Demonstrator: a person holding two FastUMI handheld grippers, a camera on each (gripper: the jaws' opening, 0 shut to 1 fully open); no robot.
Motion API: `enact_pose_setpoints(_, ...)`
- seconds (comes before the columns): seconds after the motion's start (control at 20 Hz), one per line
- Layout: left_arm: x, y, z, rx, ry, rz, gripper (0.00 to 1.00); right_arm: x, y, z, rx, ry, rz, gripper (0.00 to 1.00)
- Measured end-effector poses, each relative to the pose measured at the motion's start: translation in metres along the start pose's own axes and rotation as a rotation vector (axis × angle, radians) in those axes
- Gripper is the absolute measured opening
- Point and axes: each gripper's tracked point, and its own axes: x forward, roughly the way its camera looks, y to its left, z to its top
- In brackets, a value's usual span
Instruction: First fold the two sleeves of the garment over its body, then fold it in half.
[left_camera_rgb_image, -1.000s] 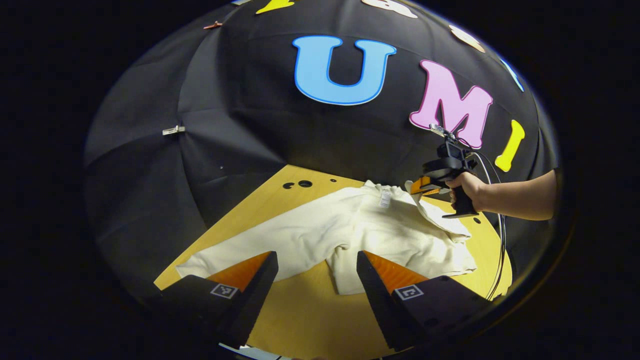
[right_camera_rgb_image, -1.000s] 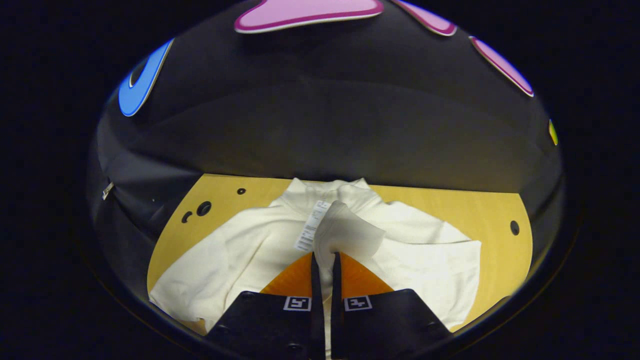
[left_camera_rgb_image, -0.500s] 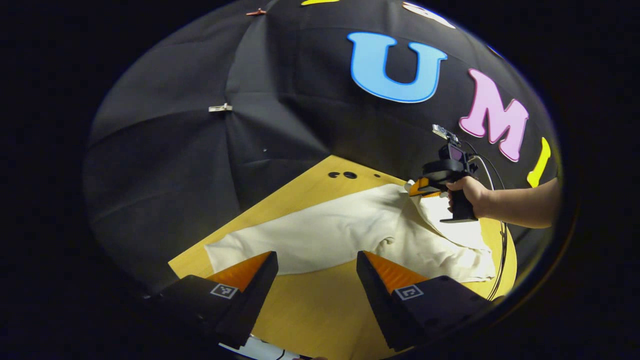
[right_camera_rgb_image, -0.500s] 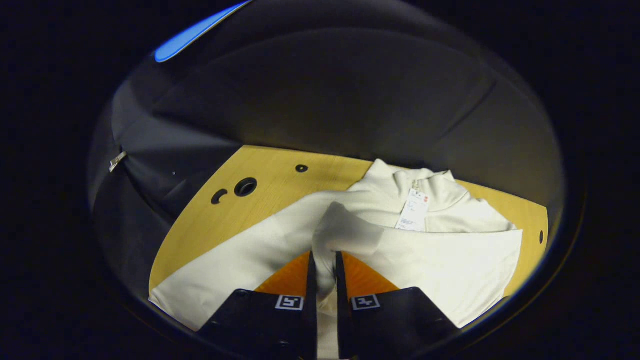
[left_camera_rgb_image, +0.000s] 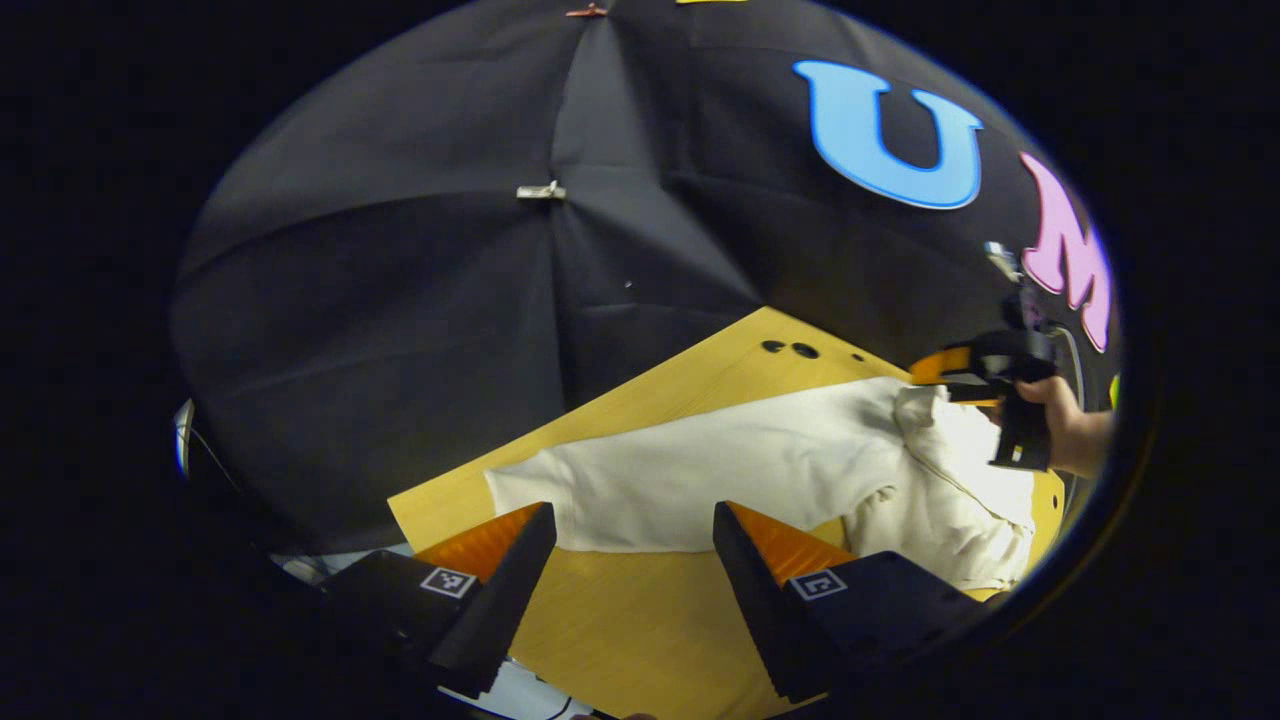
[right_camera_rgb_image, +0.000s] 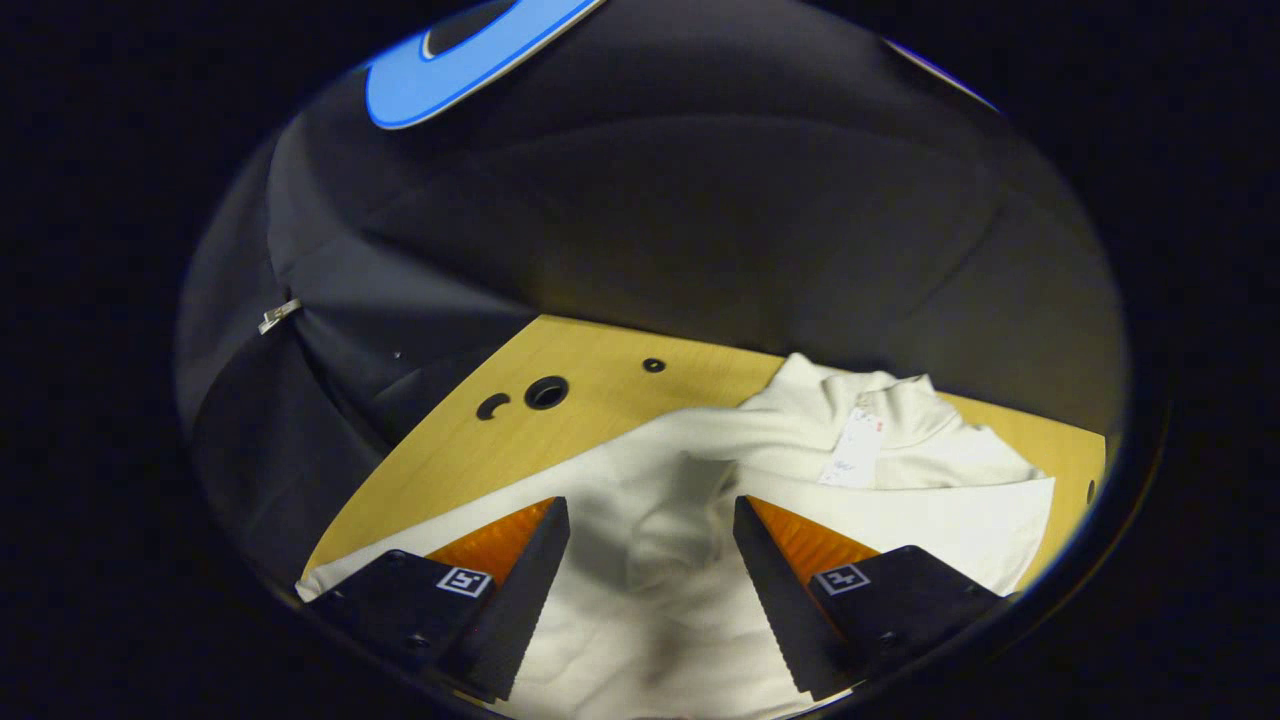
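A cream long-sleeved garment (left_camera_rgb_image: 760, 480) lies on the wooden table (left_camera_rgb_image: 640, 630). One sleeve (left_camera_rgb_image: 600, 500) stretches flat toward the left in the left gripper view. My left gripper (left_camera_rgb_image: 632, 540) stands open just in front of that sleeve's edge, nothing between its fingers. In the right gripper view the garment (right_camera_rgb_image: 700, 480) fills the near table, collar (right_camera_rgb_image: 850, 395) with a white tag (right_camera_rgb_image: 855, 450) at the back, the other sleeve (right_camera_rgb_image: 900, 510) folded across the body. My right gripper (right_camera_rgb_image: 650, 540) hangs open above the chest. It shows far right in the left gripper view (left_camera_rgb_image: 940, 375), held by a hand (left_camera_rgb_image: 1065, 425).
The table (right_camera_rgb_image: 470, 440) has round holes (right_camera_rgb_image: 545, 392) near its back left corner. The black cloth wall (left_camera_rgb_image: 500, 300) rises close behind the table. A cable (left_camera_rgb_image: 520, 700) lies near the front edge below my left gripper.
My right gripper has opened and let go of the folded sleeve, which now lies on the body. The left gripper view has swung left along the outstretched sleeve.
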Motion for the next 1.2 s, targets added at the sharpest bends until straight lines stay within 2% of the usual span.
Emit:
enact_pose_setpoints(0.15,0.015,0.022,-0.008,-0.102,0.047,0.085,0.98,-0.035,-0.064,0.012,0.021,-0.043,-0.09,1.0)
enact_pose_setpoints(0.2,0.022,0.028,-0.011,-0.109,0.054,0.125,0.98,-0.049,-0.087,0.014,0.041,-0.052,-0.126,0.91)
enact_pose_setpoints(0.25,0.027,0.031,-0.013,-0.114,0.061,0.15,0.98,-0.064,-0.108,0.018,0.068,-0.064,-0.157,1.0)
enact_pose_setpoints(0.5,0.033,0.037,-0.019,-0.129,0.096,0.188,0.98,-0.148,-0.207,0.021,0.128,-0.132,-0.304,0.99)
enact_pose_setpoints(0.65,0.041,0.04,-0.02,-0.109,0.098,0.201,0.98,-0.211,-0.25,0.007,0.146,-0.145,-0.349,0.99)
enact_pose_setpoints(0.9,0.045,0.052,-0.025,-0.005,0.13,0.237,0.98,-0.294,-0.284,-0.045,0.091,-0.106,-0.427,0.99)
enact_pose_setpoints(1.05,0.053,0.054,-0.023,0.028,0.119,0.209,0.99,-0.333,-0.278,-0.076,0.145,-0.085,-0.442,0.99)
enact_pose_setpoints(1.2,0.051,0.047,-0.024,0.052,0.144,0.164,0.92,-0.359,-0.277,-0.092,0.244,-0.105,-0.454,0.99)
